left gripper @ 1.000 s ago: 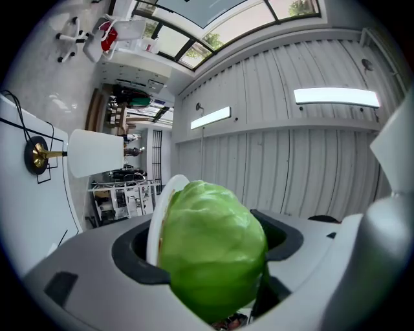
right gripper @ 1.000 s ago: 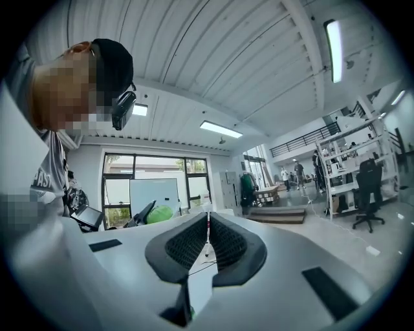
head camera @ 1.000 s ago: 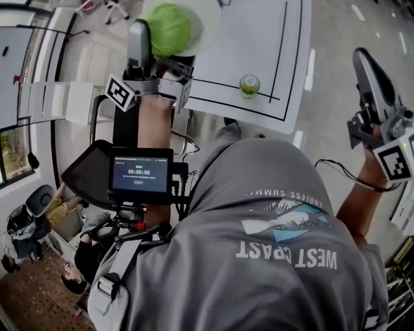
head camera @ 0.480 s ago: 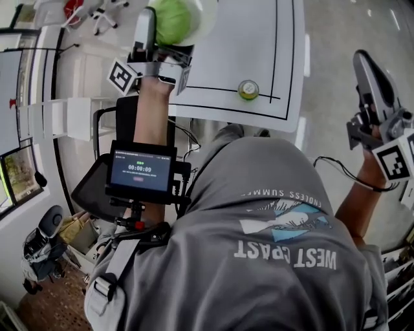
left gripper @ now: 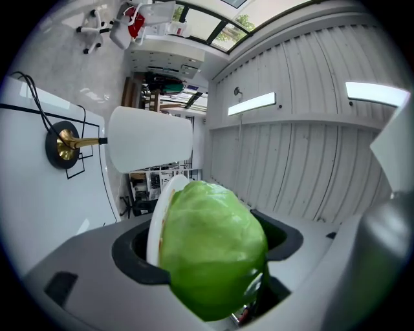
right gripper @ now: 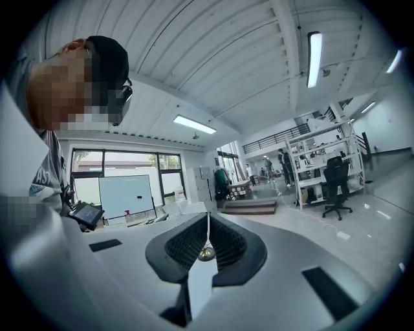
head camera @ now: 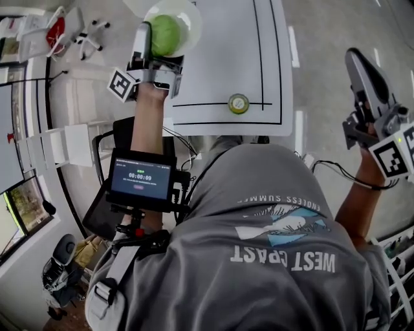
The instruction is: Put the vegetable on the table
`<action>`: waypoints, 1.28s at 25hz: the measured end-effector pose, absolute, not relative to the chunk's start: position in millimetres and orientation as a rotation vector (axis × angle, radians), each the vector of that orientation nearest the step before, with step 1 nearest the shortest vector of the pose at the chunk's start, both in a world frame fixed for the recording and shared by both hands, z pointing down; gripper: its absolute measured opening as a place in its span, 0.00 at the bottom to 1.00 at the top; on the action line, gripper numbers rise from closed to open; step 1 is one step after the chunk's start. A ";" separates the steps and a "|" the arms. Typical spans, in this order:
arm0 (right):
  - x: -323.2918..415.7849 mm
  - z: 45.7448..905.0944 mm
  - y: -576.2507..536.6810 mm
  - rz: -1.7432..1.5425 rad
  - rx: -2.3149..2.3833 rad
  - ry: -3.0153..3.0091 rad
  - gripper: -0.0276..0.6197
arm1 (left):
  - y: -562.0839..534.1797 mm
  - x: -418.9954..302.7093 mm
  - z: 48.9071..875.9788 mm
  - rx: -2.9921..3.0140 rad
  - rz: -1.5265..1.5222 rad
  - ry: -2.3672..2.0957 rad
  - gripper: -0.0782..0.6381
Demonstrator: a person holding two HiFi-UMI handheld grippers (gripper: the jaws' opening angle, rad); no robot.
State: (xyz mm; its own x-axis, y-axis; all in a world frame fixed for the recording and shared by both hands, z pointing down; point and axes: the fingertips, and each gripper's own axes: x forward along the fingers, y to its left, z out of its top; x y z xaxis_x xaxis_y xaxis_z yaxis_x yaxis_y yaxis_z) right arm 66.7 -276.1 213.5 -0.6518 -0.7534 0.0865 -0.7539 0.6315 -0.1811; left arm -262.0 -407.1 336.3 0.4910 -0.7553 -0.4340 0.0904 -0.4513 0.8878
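Note:
A round green cabbage (head camera: 165, 34) sits between the jaws of my left gripper (head camera: 154, 46), at the far left corner of the white table (head camera: 220, 58). It is over a white plate (head camera: 189, 14). In the left gripper view the cabbage (left gripper: 210, 249) fills the gap between the jaws, with the plate's rim (left gripper: 157, 216) right behind it. My left gripper (left gripper: 213, 271) is shut on it. My right gripper (head camera: 362, 71) is raised off to the right, away from the table, with its jaws together and nothing in them (right gripper: 206, 252).
A small round jar with a yellow-green lid (head camera: 238, 103) stands on the table near a black line (head camera: 259, 52). A screen on a rig (head camera: 140, 179) hangs below my left arm. Shelves (head camera: 58, 145) and chairs stand on the floor to the left.
The head view has shifted, so the table sits more squarely ahead. The left gripper still holds the cabbage by the plate. The right gripper has barely moved.

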 end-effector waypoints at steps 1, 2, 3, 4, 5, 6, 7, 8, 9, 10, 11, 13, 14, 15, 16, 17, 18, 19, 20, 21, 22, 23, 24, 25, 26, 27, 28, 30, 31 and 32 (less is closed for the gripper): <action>68.1 216.3 -283.3 0.341 1.319 -2.819 0.06 | -418.7 -259.9 346.9 1.751 -1.083 -0.571 0.65; 68.8 219.2 -291.6 0.364 1.320 -2.807 0.06 | -429.8 -258.8 356.9 1.732 -1.066 -0.584 0.65; 69.0 221.4 -299.7 0.384 1.319 -2.799 0.06 | -439.9 -258.6 365.7 1.716 -1.050 -0.600 0.65; 69.2 222.5 -306.1 0.397 1.320 -2.791 0.06 | -448.6 -258.5 373.0 1.704 -1.034 -0.615 0.65; 69.7 222.7 -309.8 0.403 1.326 -2.785 0.06 | -455.5 -257.9 379.3 1.693 -1.019 -0.626 0.65; 70.4 222.3 -310.7 0.404 1.336 -2.778 0.06 | -460.3 -256.9 385.2 1.684 -1.005 -0.633 0.65; 71.2 221.7 -309.4 0.402 1.349 -2.773 0.06 | -463.5 -255.8 390.8 1.676 -0.993 -0.636 0.65; 72.0 221.1 -306.7 0.398 1.365 -2.768 0.06 | -465.4 -254.6 395.7 1.671 -0.982 -0.637 0.65; 72.7 220.7 -303.4 0.393 1.381 -2.763 0.06 | -466.7 -253.2 399.7 1.668 -0.973 -0.634 0.65; 73.5 220.5 -299.8 0.388 1.398 -2.757 0.06 | -467.8 -251.4 402.9 1.666 -0.965 -0.631 0.65; 74.3 220.6 -296.2 0.386 1.414 -2.750 0.06 | -468.4 -249.4 405.8 1.664 -0.957 -0.627 0.65; 74.5 221.0 -290.1 0.396 1.429 -2.734 0.06 | -467.7 -247.6 413.6 1.653 -0.939 -0.631 0.65; 74.3 219.1 -288.0 0.397 1.428 -2.722 0.06 | -467.2 -247.9 418.5 1.647 -0.929 -0.637 0.65; 74.7 214.7 -286.3 0.387 1.428 -2.711 0.06 | -467.8 -248.1 423.6 1.642 -0.918 -0.643 0.65; 76.2 208.4 -284.7 0.369 1.431 -2.703 0.06 | -469.9 -247.4 427.8 1.641 -0.905 -0.648 0.65; 78.5 202.0 -283.2 0.348 1.440 -2.695 0.06 | -472.9 -245.9 430.8 1.641 -0.894 -0.651 0.65; 81.1 197.2 -281.6 0.332 1.454 -2.686 0.06 | -475.6 -243.9 433.5 1.638 -0.886 -0.653 0.65; 83.1 194.8 -279.8 0.328 1.468 -2.676 0.06 | -477.4 -242.0 437.4 1.630 -0.879 -0.656 0.65; 83.7 194.9 -277.9 0.334 1.480 -2.665 0.06 | -478.3 -240.3 443.5 1.618 -0.871 -0.661 0.65; 83.1 197.5 -276.4 0.348 1.488 -2.652 0.06 | -478.9 -238.6 452.3 1.603 -0.861 -0.667 0.65; 81.5 202.3 -276.1 0.366 1.491 -2.641 0.06 | -480.3 -236.8 463.1 1.587 -0.847 -0.673 0.65; 79.5 209.3 -278.1 0.385 1.491 -2.631 0.06 | -483.8 -235.0 475.4 1.573 -0.830 -0.680 0.65; 78.0 217.5 -282.8 0.402 1.490 -2.623 0.06 | -489.8 -233.4 487.8 1.563 -0.813 -0.686 0.65; 77.4 226.1 -289.6 0.416 1.491 -2.615 0.06 | -497.9 -231.6 499.2 1.558 -0.797 -0.692 0.65; 77.6 233.6 -296.7 0.428 1.495 -2.608 0.06 | -506.4 -229.7 509.2 1.555 -0.781 -0.698 0.65; 78.1 239.3 -302.7 0.438 1.501 -2.602 0.06 | -514.0 -227.7 517.8 1.554 -0.764 -0.703 0.65; 78.6 242.8 -306.9 0.445 1.507 -2.597 0.06 | -520.1 -225.8 525.0 1.553 -0.747 -0.709 0.65; 78.8 245.1 -311.3 0.455 1.521 -2.586 0.06 | -529.4 -223.4 536.6 1.553 -0.708 -0.725 0.65; 78.9 245.2 -312.1 0.459 1.528 -2.580 0.06 | -533.2 -222.9 542.4 1.551 -0.685 -0.736 0.65; 79.3 245.2 -312.5 0.463 1.534 -2.573 0.06 | -536.7 -222.4 548.9 1.547 -0.658 -0.748 0.65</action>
State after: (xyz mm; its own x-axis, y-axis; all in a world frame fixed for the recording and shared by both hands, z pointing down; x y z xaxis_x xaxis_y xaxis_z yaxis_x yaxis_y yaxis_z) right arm 79.3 -312.5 245.2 -0.4832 -0.8398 0.2473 -0.8734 0.4427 -0.2032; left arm -222.4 -536.7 548.9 0.6285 -0.7777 0.0112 -0.0882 -0.0570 0.9945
